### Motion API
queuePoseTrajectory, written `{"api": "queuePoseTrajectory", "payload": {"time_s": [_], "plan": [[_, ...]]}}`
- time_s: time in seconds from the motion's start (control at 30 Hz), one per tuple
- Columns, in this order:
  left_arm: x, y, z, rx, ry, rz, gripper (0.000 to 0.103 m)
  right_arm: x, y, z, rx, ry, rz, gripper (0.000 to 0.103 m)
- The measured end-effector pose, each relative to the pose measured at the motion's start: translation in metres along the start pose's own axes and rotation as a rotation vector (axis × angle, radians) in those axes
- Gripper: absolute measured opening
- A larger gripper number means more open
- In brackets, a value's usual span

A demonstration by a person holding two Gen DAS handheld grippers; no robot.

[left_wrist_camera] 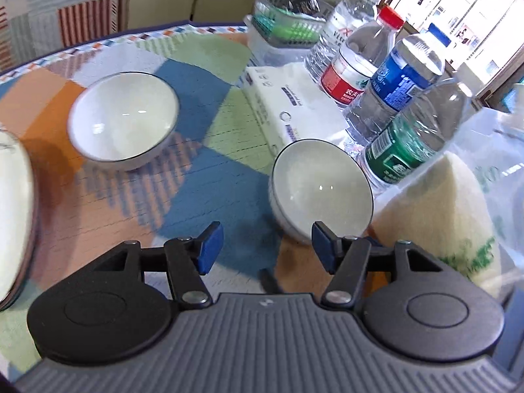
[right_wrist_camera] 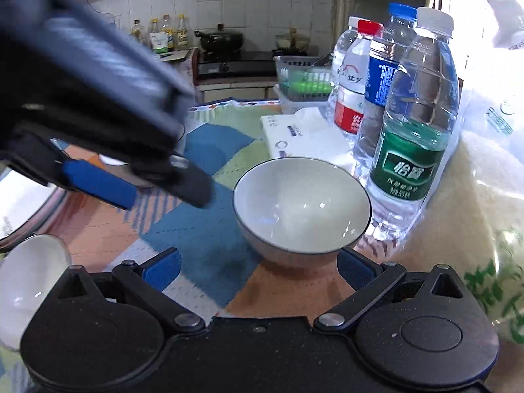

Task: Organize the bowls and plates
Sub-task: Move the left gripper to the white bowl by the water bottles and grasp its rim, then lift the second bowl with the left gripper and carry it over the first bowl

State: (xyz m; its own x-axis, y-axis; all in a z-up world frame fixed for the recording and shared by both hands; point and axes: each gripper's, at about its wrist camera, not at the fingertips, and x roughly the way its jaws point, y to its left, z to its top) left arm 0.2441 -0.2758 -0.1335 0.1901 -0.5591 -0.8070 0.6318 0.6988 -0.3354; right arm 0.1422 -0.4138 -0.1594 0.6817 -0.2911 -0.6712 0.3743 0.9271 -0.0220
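Note:
Two white bowls with dark rims stand on the patchwork tablecloth. In the left wrist view one bowl (left_wrist_camera: 124, 121) is left of centre and the other bowl (left_wrist_camera: 321, 190) sits by the bottles. My left gripper (left_wrist_camera: 267, 245) is open and holds nothing; its right pad is just in front of the nearer bowl's rim. A white plate (left_wrist_camera: 13, 213) shows at the left edge. In the right wrist view my right gripper (right_wrist_camera: 260, 267) is open, with the bowl (right_wrist_camera: 301, 206) just beyond its fingertips, untouched. A blurred left gripper pad (right_wrist_camera: 98, 185) hangs at upper left. Another bowl (right_wrist_camera: 32, 288) lies lower left, beside the plate (right_wrist_camera: 19, 209).
Several water bottles (right_wrist_camera: 412, 137) crowd the right side, right behind the near bowl. A tissue pack (left_wrist_camera: 281, 108) and a plastic basket (left_wrist_camera: 281, 26) lie further back. A bag of rice (left_wrist_camera: 439, 216) fills the right foreground. A stove with pots (right_wrist_camera: 222, 42) stands beyond the table.

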Motion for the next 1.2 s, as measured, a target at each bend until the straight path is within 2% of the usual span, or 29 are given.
{"api": "queuePoseTrajectory", "payload": {"time_s": [0.1, 0.23, 0.3, 0.4, 0.53, 0.63, 0.73, 0.83, 1.0, 1.2], "plan": [[0.025, -0.003, 0.006, -0.01, 0.024, 0.009, 0.057, 0.012, 0.001, 0.001, 0.001, 0.004, -0.073, 0.103], [0.046, -0.004, 0.007, 0.003, 0.048, 0.033, 0.054, 0.018, -0.006, -0.001, 0.052, 0.028, -0.085, 0.103], [0.053, -0.003, 0.007, 0.0, 0.05, 0.029, 0.052, 0.022, -0.006, -0.003, 0.036, 0.032, -0.091, 0.103], [0.06, 0.0, 0.011, -0.026, 0.064, 0.009, 0.042, 0.03, -0.004, -0.003, 0.013, 0.025, -0.114, 0.102], [0.069, 0.002, 0.015, -0.045, 0.065, -0.016, 0.026, 0.033, -0.01, 0.002, 0.086, 0.013, -0.107, 0.103], [0.075, 0.0, 0.016, -0.043, 0.074, -0.047, 0.016, 0.04, -0.007, 0.004, 0.066, 0.022, -0.125, 0.103], [0.077, -0.006, 0.014, -0.013, 0.063, -0.004, 0.012, 0.05, -0.004, 0.005, 0.049, 0.013, -0.146, 0.103], [0.077, -0.008, 0.013, 0.016, 0.067, 0.016, 0.011, 0.052, -0.005, 0.003, 0.05, 0.003, -0.13, 0.103], [0.074, -0.009, 0.009, 0.064, 0.072, 0.023, 0.011, 0.057, -0.011, 0.003, 0.024, 0.001, -0.082, 0.103], [0.072, -0.009, 0.01, 0.062, 0.083, 0.02, 0.01, 0.062, -0.016, -0.001, 0.019, 0.026, -0.036, 0.103]]}}
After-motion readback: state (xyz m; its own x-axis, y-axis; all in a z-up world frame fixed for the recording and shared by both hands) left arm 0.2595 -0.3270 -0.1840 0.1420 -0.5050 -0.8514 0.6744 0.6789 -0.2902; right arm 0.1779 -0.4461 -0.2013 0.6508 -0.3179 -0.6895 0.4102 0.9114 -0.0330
